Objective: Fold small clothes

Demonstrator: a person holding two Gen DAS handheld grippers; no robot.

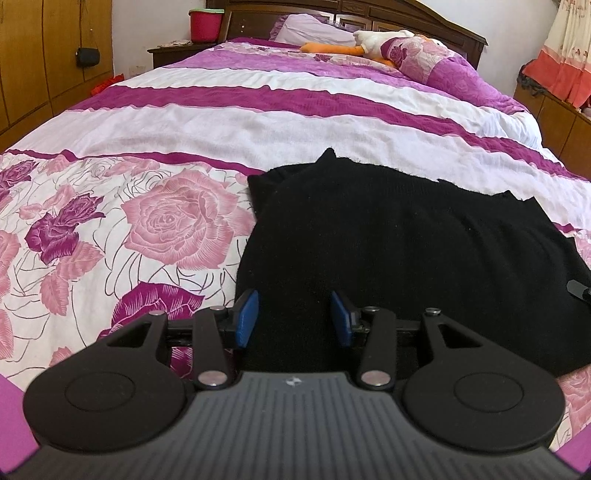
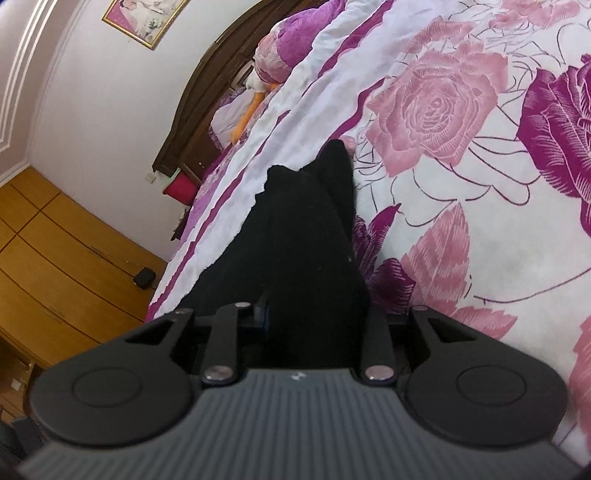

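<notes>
A black knit garment (image 1: 388, 236) lies partly folded on the flowered bedspread (image 1: 110, 229). My left gripper (image 1: 294, 317) is open, its blue pads (image 1: 246, 317) spread over the garment's near left edge. In the right wrist view the same garment (image 2: 310, 229) rises in a bunched fold from between my right gripper's fingers. My right gripper (image 2: 314, 317) is shut on that fold and holds it above the bedspread (image 2: 461, 184). The right fingertips are hidden by the cloth. A black tip of the right gripper shows at the left view's right edge (image 1: 580, 290).
The bed runs back to a dark wooden headboard (image 1: 406, 18) with pillows and a plush duck (image 1: 365, 44). A nightstand with a red bucket (image 1: 205, 24) stands at the back left. Wooden wardrobes (image 1: 40, 66) line the left side.
</notes>
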